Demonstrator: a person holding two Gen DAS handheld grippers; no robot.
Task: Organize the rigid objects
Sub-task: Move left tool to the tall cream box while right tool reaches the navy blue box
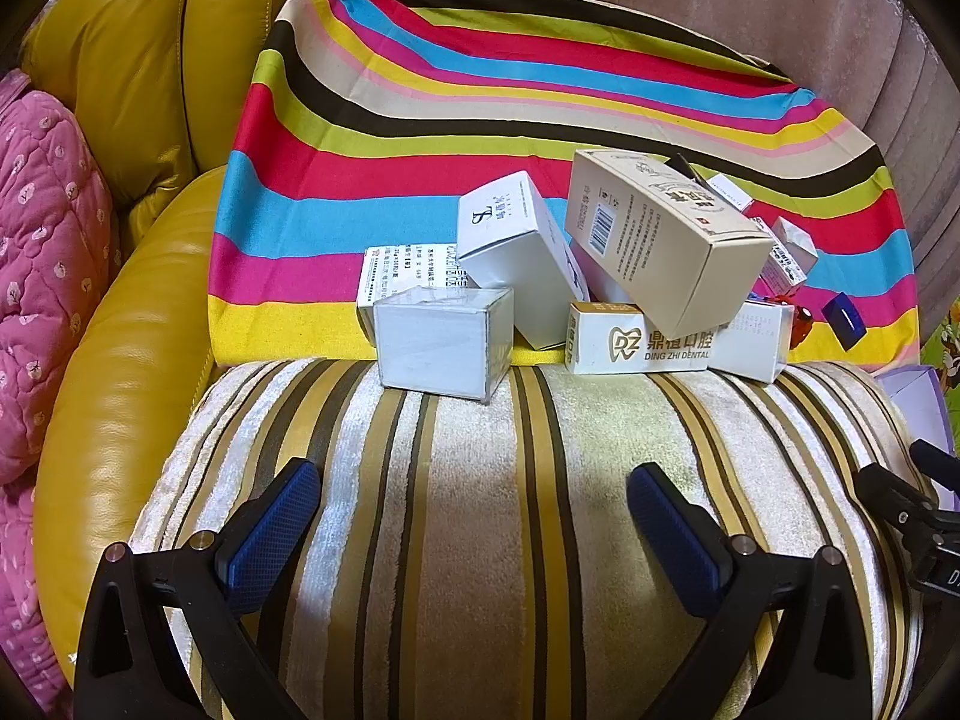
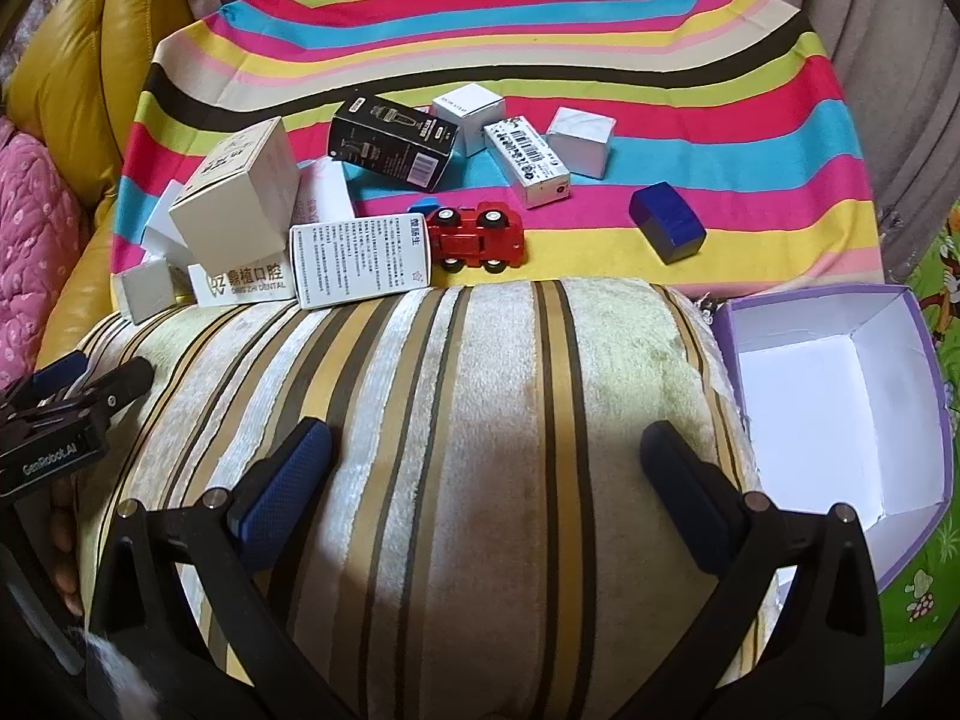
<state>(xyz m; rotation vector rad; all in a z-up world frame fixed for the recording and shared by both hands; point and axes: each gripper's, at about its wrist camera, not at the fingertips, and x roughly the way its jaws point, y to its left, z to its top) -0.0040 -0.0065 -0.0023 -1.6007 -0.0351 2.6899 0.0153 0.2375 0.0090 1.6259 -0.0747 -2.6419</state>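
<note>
Several small cartons lie piled on a rainbow-striped cloth behind a striped cushion. In the left wrist view a small white box sits nearest, with a tilted white carton, a beige carton and a dental box beside it. My left gripper is open and empty over the cushion. In the right wrist view a red toy car, a black box, a blue block and white boxes lie on the cloth. My right gripper is open and empty.
An open, empty white box with a lilac rim stands to the right of the cushion. A yellow leather sofa arm and a pink quilt lie at the left. A green play mat is at the right.
</note>
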